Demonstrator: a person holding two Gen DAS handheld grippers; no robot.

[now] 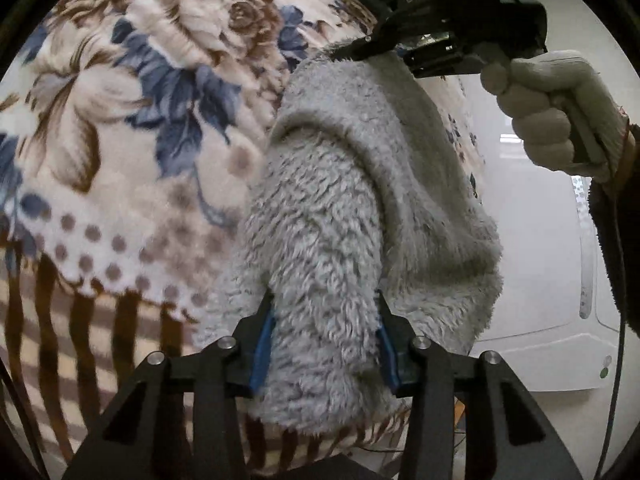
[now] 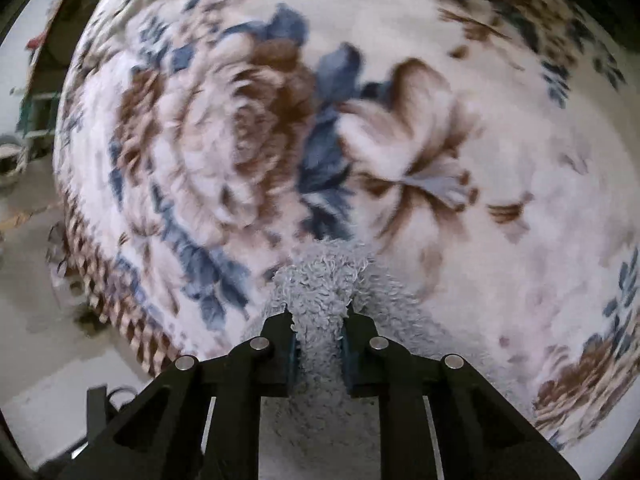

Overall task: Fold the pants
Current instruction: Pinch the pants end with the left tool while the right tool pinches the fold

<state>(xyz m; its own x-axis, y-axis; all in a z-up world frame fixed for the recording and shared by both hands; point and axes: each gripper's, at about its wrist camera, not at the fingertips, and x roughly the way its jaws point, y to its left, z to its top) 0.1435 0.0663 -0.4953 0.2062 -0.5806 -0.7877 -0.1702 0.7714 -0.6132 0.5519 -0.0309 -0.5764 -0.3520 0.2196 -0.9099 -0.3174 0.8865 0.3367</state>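
Note:
The pants [image 1: 360, 184] are grey and fluffy, bunched into a thick fold above a floral blanket [image 1: 132, 120]. My left gripper [image 1: 325, 308] is shut on a thick roll of that fleece, its blue pads pressed into both sides. In the left wrist view my right gripper [image 1: 362, 50] pinches the far upper end of the pants, with a gloved hand [image 1: 556, 112] on its handle. From the right wrist view, my right gripper [image 2: 319, 312] is shut on a narrow bunch of the grey pants [image 2: 320, 276], which trail back under the fingers.
The floral blanket [image 2: 360, 128], cream with brown roses and blue leaves, covers a bed and has a striped brown border [image 1: 80, 340]. A white appliance or cabinet [image 1: 532, 240] stands to the right. Bare floor [image 2: 40, 340] lies off the blanket's left edge.

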